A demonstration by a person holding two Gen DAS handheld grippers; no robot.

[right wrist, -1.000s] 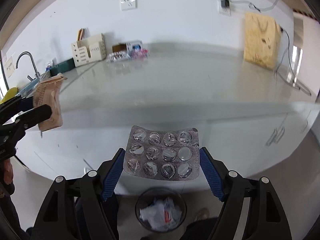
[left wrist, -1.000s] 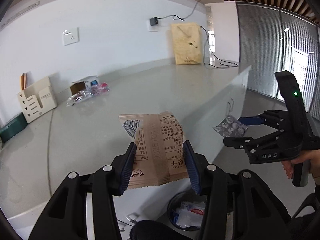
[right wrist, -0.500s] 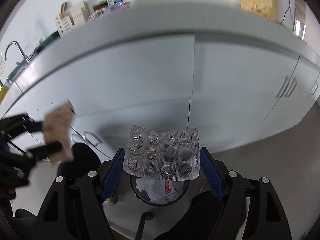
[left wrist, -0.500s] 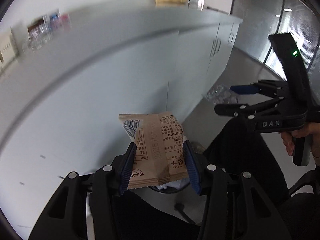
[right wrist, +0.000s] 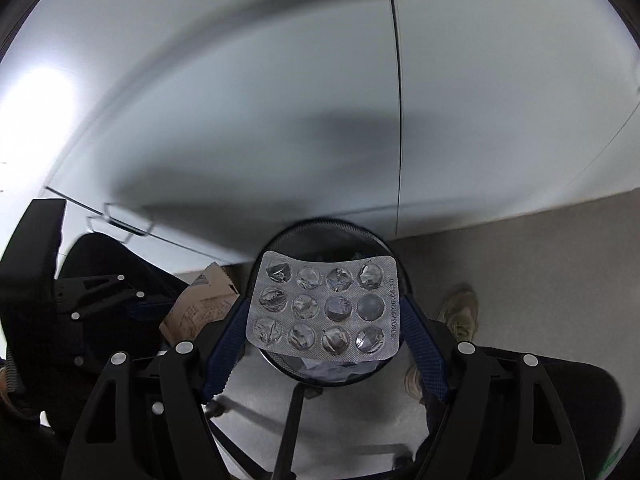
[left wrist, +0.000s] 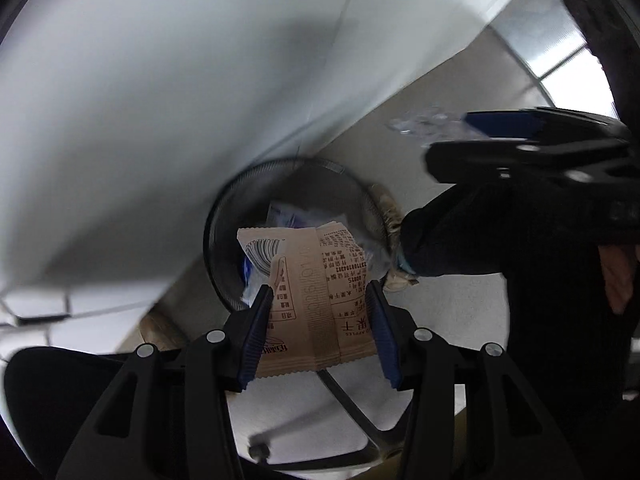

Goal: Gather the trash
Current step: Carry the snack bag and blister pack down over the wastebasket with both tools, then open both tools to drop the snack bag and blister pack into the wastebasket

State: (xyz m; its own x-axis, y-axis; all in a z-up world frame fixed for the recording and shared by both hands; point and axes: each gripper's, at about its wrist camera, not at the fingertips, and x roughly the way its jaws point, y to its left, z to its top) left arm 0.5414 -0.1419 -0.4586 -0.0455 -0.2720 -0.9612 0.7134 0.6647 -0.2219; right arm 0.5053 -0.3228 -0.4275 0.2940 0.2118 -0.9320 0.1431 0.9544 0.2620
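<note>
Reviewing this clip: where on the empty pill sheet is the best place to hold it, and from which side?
By its two short edges, coming from the near long edge, as the right gripper does now. The pill sheet is thin, flat and stiff, so fingers pressing on opposite edges hold it level, its burst foil pockets facing the camera, over the bin. A face pinch would likely crumple it.

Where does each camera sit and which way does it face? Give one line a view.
Left wrist: on the left gripper, facing down at the mesh trash bin; its fingers pinch a brown snack wrapper; right gripper at the right.
Right wrist: on the right gripper, facing down; it holds an empty blister pack; shoes show.
Shared: bin, wrapper, blister pack.
</note>
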